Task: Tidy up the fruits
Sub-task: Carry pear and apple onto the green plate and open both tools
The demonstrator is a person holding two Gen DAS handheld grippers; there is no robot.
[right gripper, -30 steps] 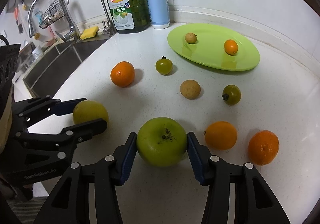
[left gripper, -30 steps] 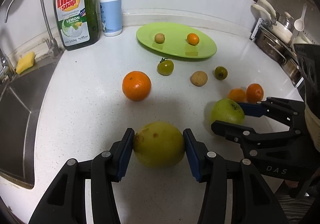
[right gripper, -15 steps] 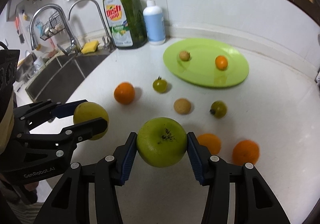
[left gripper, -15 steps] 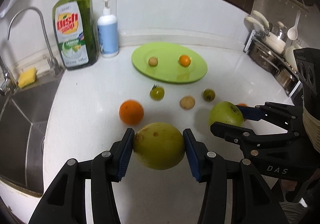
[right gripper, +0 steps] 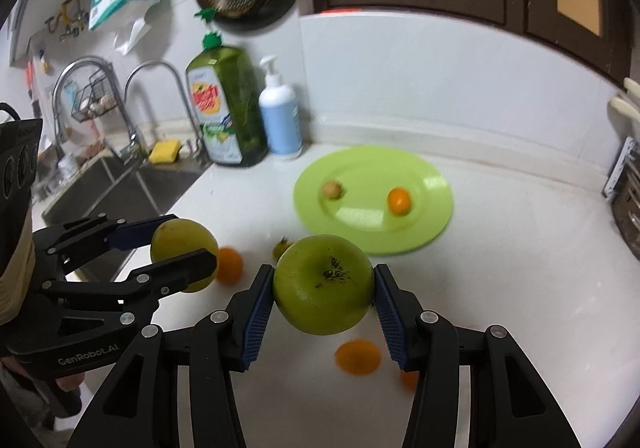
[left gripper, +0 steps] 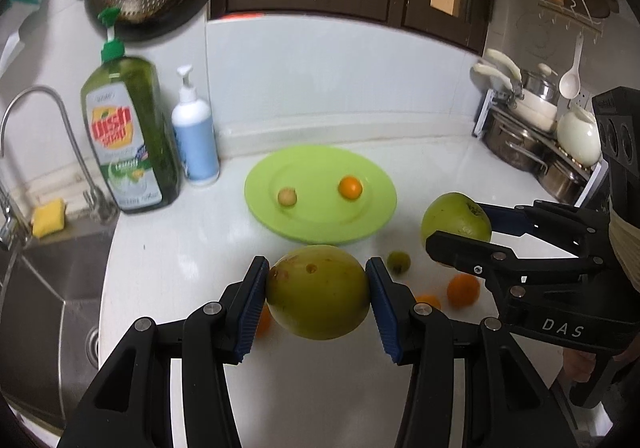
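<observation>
Above the near counter, both fruits are now lifted: the left gripper (left gripper: 318, 294) clamps a yellow-green fruit (left gripper: 318, 292), the right gripper (right gripper: 324, 286) a green apple (right gripper: 324, 284), apparently bound for the far green plate (left gripper: 352, 226).

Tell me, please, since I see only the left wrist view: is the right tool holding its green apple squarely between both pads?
Observer: Yes. In the right wrist view the right tool has one blue pad pressed on each side of the green apple, and the stem end faces the camera.
Operator: Thank you. What is the orange sliver beside my left finger?
Observer: It is a whole orange lying on the counter. From the right wrist it shows partly behind the yellow-green fruit held in the left tool.
</observation>
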